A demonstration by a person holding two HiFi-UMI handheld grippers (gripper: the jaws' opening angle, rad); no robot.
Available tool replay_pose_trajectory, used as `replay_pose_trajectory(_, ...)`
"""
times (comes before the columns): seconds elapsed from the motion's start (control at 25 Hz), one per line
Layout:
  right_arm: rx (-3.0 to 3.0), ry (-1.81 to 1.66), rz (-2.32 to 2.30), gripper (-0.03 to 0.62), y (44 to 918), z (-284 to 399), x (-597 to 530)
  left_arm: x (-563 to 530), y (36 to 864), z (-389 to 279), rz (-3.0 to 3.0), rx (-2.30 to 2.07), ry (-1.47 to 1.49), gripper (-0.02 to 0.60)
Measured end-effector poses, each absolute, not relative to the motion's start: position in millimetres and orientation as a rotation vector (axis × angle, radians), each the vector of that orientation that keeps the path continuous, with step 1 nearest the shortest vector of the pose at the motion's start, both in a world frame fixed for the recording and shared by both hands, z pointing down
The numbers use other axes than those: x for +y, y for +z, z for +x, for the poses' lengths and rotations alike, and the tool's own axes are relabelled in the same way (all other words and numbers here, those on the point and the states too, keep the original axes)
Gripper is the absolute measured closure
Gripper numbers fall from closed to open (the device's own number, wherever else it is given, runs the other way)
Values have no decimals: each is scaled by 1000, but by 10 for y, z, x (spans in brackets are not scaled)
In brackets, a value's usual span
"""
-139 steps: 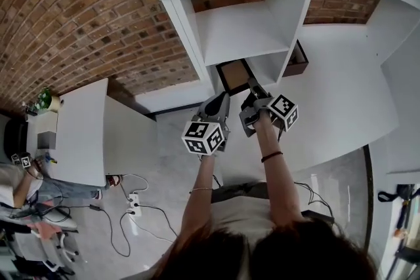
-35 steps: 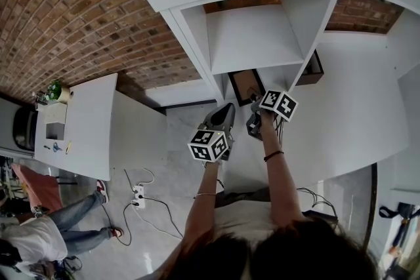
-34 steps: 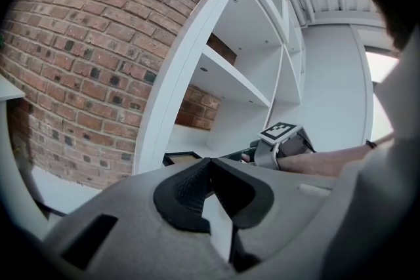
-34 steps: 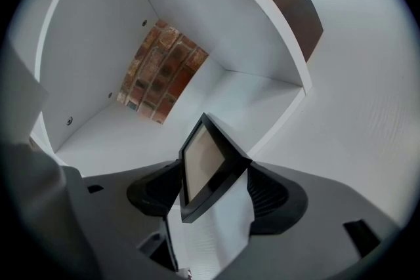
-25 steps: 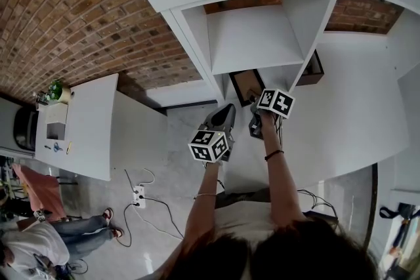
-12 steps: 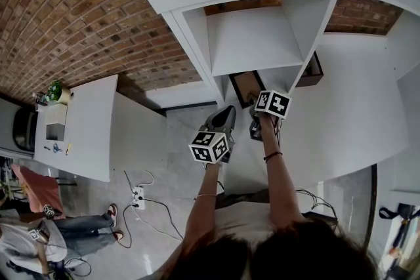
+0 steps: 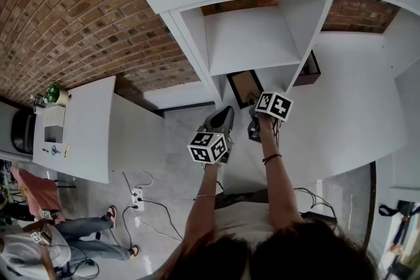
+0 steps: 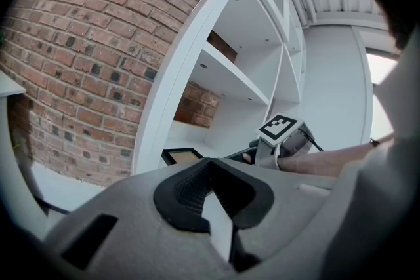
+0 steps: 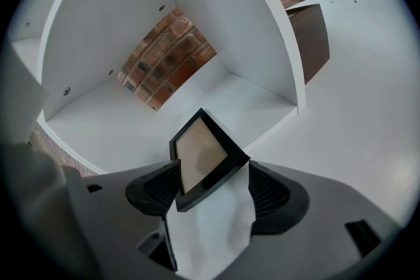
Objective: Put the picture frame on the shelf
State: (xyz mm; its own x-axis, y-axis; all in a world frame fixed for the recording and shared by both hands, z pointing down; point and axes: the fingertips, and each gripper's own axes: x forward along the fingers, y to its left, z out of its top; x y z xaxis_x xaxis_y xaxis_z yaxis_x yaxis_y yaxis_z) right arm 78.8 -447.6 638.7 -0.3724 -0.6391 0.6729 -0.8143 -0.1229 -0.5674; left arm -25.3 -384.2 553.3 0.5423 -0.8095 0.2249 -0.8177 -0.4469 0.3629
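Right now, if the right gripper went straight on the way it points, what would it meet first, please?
The picture frame, lying on the shelf floor directly ahead of the right gripper, with one corner between its open fingers. Whether it touches them is unclear.

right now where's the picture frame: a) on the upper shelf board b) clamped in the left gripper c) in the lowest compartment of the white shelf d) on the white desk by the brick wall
c: the picture frame sits in the bottom compartment of the white shelf, below the upper board. The right gripper points at it with jaws apart, and the left gripper is shut on nothing.
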Motion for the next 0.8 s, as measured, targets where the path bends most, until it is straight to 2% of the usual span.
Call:
replay_pose_trajectory(0.48, -2115, 1568, 1594, 319, 6107, 804, -4325, -3731, 5475, -121, 2383, -1290, 12, 571)
replay_pose_trajectory(0.8, -2458, 1728, 1333, 324, 5685, 589, -4151, -3586, 5424, -96, 2402, -1276, 8, 571)
